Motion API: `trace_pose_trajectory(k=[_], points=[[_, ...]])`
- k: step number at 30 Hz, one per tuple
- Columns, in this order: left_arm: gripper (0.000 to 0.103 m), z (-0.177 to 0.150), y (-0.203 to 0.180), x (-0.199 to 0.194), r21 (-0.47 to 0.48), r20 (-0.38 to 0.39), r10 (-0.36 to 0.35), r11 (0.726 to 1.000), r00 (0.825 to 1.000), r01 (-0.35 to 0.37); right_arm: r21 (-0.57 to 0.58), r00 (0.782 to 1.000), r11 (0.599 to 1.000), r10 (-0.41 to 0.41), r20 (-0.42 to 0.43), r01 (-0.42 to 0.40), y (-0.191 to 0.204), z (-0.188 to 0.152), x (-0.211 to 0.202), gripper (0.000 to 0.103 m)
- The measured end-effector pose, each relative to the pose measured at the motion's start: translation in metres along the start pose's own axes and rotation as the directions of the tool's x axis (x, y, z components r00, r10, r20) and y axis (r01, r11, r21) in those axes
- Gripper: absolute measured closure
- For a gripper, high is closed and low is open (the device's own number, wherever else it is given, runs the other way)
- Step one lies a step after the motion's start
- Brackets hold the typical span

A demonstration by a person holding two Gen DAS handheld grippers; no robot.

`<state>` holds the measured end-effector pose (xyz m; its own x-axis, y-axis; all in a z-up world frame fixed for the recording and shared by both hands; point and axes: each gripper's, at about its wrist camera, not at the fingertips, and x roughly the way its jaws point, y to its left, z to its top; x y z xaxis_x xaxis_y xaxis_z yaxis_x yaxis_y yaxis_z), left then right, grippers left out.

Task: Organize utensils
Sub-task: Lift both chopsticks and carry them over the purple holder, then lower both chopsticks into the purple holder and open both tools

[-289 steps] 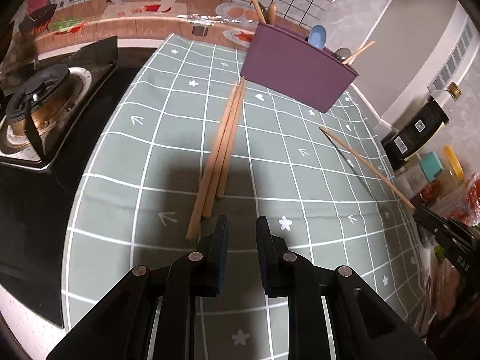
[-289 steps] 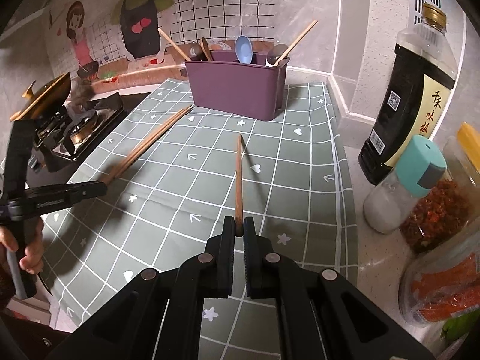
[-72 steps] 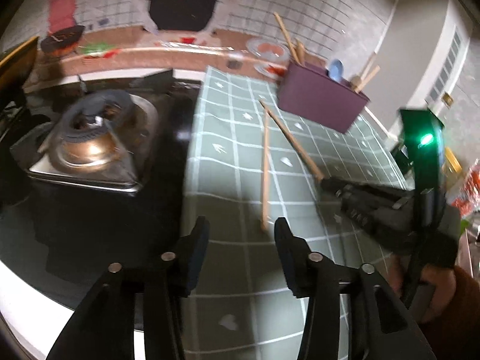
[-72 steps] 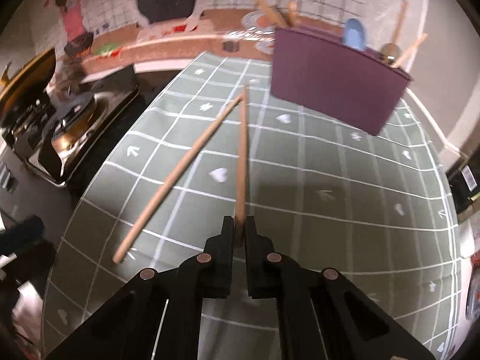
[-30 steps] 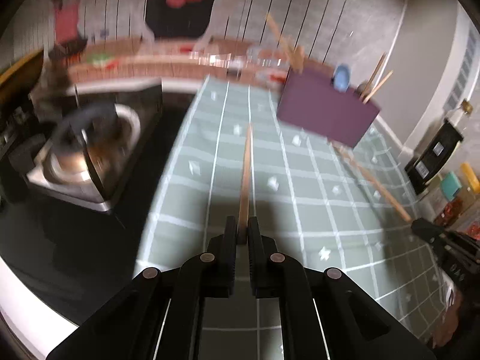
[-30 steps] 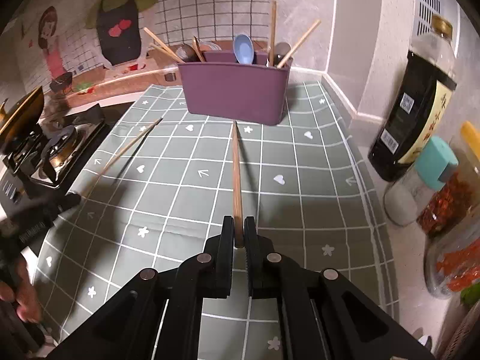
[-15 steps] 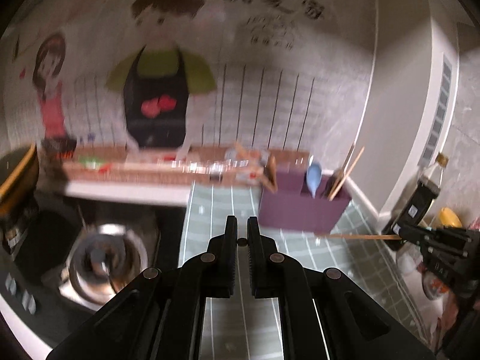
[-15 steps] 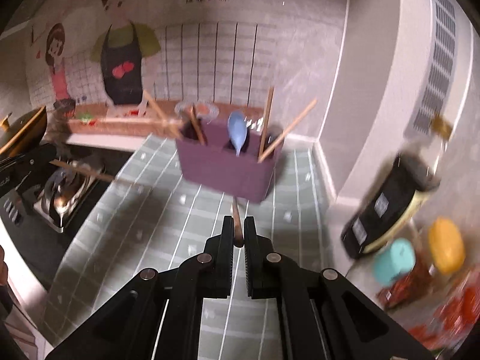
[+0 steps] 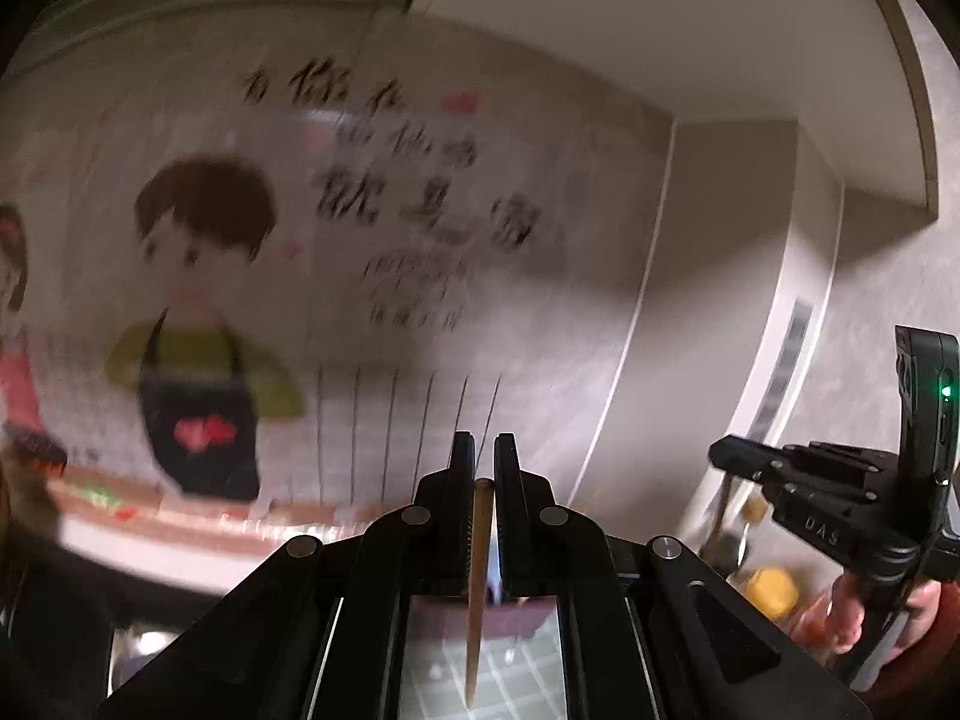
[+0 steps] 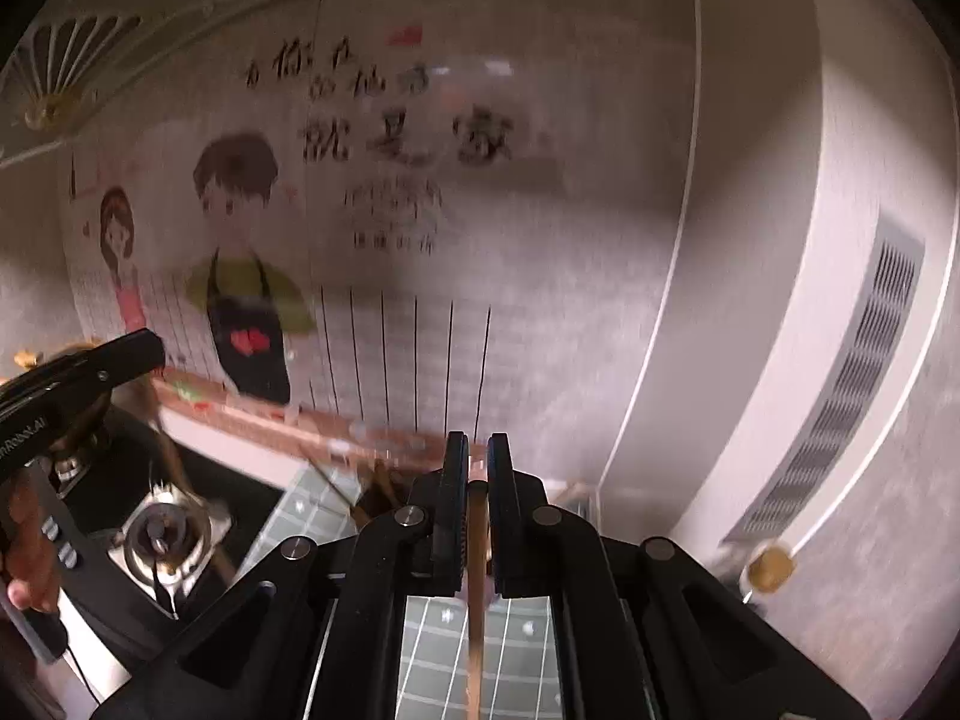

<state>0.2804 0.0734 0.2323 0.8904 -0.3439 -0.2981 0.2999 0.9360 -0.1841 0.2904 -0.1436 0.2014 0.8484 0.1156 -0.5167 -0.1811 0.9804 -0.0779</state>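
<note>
My left gripper [image 9: 483,462] is shut on a wooden chopstick [image 9: 477,588], which hangs down between the fingers, tip toward the green grid mat [image 9: 516,684]. A strip of the purple utensil holder [image 9: 444,615] shows below the fingers. My right gripper [image 10: 477,462] is shut on another wooden chopstick [image 10: 476,600], also pointing down over the mat [image 10: 522,648]. Both cameras are tilted up at the wall. The right gripper shows in the left wrist view [image 9: 810,498]; the left gripper shows in the right wrist view [image 10: 84,372].
The gas stove [image 10: 168,534] is at the lower left. A yellow-capped bottle [image 9: 771,591] and other bottles stand at the right by the wall. The wall sticker with cartoon cooks [image 10: 240,276] fills the background. A vent panel [image 10: 852,384] is on the right wall.
Both grippers have tilted up, so the chopsticks swung from lying forward to hanging down. The views now show mostly wall; the holder has dropped almost out of view.
</note>
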Motion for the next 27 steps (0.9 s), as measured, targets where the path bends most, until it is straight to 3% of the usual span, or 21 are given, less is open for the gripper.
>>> trace_pose_trajectory(k=[6,12,20,27], points=[[0.097,0.029,-0.005,0.033,0.028,0.050,-0.043,0.999,0.998,0.042,0.001,0.999,1.000,-0.018,0.051,0.018,-0.002,0.042,0.002,0.097],[0.097,0.034,0.011,0.087,-0.012,0.049,-0.055,0.998,0.997,0.055,0.002,0.999,1.000,-0.030,0.031,0.030,-0.003,0.059,0.043,0.097],[0.097,0.003,0.038,0.154,-0.060,-0.031,-0.058,0.997,0.998,0.056,0.037,0.998,0.999,-0.026,-0.057,0.028,-0.007,0.042,0.103,0.097],[0.097,-0.025,0.049,0.190,-0.082,-0.113,-0.065,0.995,0.991,0.056,0.064,0.990,0.997,-0.041,-0.132,0.050,-0.017,0.023,0.149,0.097]])
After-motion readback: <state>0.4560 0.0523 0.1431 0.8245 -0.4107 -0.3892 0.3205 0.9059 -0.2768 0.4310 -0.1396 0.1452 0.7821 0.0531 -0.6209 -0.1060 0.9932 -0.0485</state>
